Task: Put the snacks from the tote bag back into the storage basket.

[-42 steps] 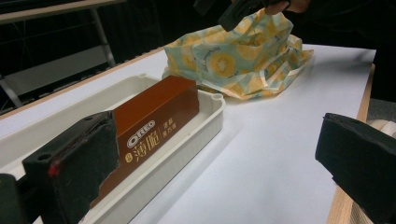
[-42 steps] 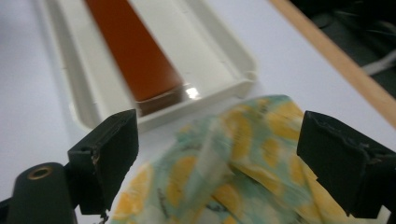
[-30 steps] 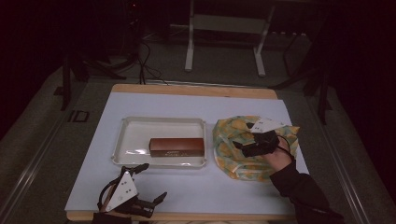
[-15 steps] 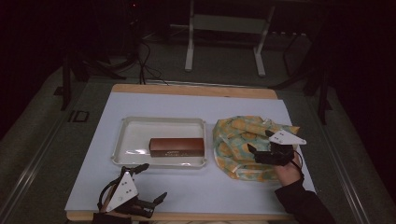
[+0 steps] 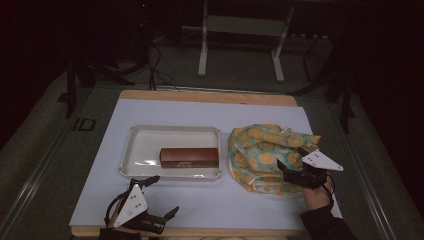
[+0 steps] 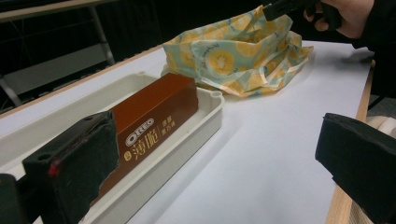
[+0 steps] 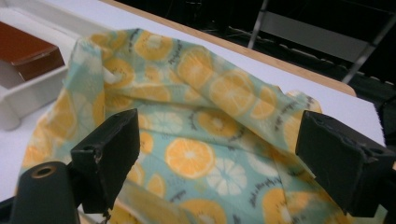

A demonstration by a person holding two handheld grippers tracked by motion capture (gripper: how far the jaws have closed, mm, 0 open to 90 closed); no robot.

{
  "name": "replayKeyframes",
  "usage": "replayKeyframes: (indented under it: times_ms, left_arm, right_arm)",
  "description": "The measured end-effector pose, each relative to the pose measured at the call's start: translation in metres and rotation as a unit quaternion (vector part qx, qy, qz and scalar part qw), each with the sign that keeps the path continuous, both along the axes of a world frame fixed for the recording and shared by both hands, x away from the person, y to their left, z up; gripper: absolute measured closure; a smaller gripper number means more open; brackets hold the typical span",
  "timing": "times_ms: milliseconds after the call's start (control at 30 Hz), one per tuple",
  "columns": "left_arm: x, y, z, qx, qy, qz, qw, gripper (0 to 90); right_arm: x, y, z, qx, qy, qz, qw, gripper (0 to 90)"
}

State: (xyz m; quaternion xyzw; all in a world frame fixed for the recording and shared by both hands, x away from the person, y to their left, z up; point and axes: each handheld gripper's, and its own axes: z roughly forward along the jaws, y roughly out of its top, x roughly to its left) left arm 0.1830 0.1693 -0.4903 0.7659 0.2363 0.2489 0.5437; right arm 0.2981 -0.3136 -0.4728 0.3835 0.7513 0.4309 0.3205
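Cloth (image 5: 265, 155) lay crumpled beside the tray (image 5: 137, 150) holding a box (image 5: 189, 157); both right gripper (image 5: 290, 167) and left gripper (image 5: 161, 197) gaped wide, empty.

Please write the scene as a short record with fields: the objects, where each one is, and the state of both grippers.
surface: white table top with a wooden edge
tray: shallow white plastic tray, left of centre
box: brown rectangular Oreo biscuit box, lying flat inside the tray
bag: crumpled teal bag with an orange-slice print, right of the tray, on the table
left gripper: open, at the near edge, holds nothing
right gripper: open, jaws over the bag's right part, contact unclear
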Motion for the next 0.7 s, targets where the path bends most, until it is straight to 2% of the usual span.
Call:
replayKeyframes:
  times_ms: [167,333,500,600,700]
  left_arm:
    - [0.000,0.000,0.000,0.001,0.001,-0.001,1.0000,0.0]
    - [0.000,0.000,0.000,-0.002,-0.001,0.000,1.0000,0.0]
    - [-0.001,0.001,0.000,-0.003,-0.001,-0.001,1.0000,0.0]
    - [0.000,0.000,0.000,-0.002,0.000,-0.002,1.0000,0.0]
    - [-0.001,0.000,0.000,0.001,0.001,-0.005,1.0000,0.0]
  right_arm:
    - [-0.009,-0.009,-0.003,-0.004,0.001,-0.014,0.9999,14.8]
    - [-0.018,-0.019,-0.006,0.005,0.004,-0.017,0.9998,14.9]
    - [-0.026,-0.023,-0.010,0.008,0.021,-0.017,0.9996,14.8]
    - [-0.027,-0.024,-0.010,0.010,0.018,-0.018,0.9996,14.9]
    - [-0.027,-0.025,-0.009,0.013,0.004,-0.021,0.9997,14.8]
